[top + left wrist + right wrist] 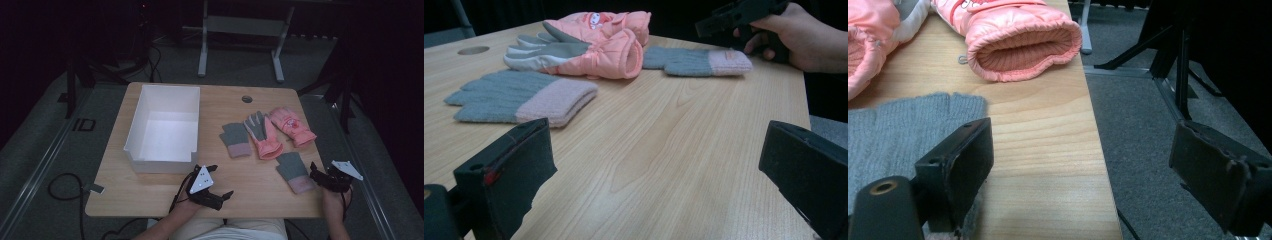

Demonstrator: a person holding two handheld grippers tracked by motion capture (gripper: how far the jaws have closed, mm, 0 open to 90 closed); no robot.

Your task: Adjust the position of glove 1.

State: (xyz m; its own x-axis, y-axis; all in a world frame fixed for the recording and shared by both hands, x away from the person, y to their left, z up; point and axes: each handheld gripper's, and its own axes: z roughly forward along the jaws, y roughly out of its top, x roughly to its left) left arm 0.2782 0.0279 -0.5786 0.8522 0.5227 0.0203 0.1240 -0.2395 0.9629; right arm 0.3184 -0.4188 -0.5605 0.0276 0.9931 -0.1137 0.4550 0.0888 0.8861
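We start with the grey glove [295, 171] nearest the right gripper [316, 173], lying flat near the table's front right corner with its pink cuff toward the person. In the right gripper view this glove [903, 130] sits at the lower left, running under the left jaw, though we cannot tell whether that jaw touches the knit. The right gripper's jaws stand wide apart with nothing between them — one above the glove and wood, the other out past the table edge over the grey floor [1143, 130].

The left gripper [216, 181] rests near the front edge, just in front of the white bin [165, 127]. Its jaws are also spread wide and hold nothing; between them the left gripper view shows bare table [664, 150].

Farther back lie a second grey glove [235, 140], a pink glove with a grey palm [262, 132] and another pink glove [292, 126]. The high view shows these three lying side by side and the bin's empty white inside. The left gripper view adds the other hand [809, 42] holding its gripper beside the near grey glove — and a printed figure on the far pink glove, too small to make out. The right gripper view looks straight into that glove's open cuff [1020, 47]; its fingers are cut off at the top.
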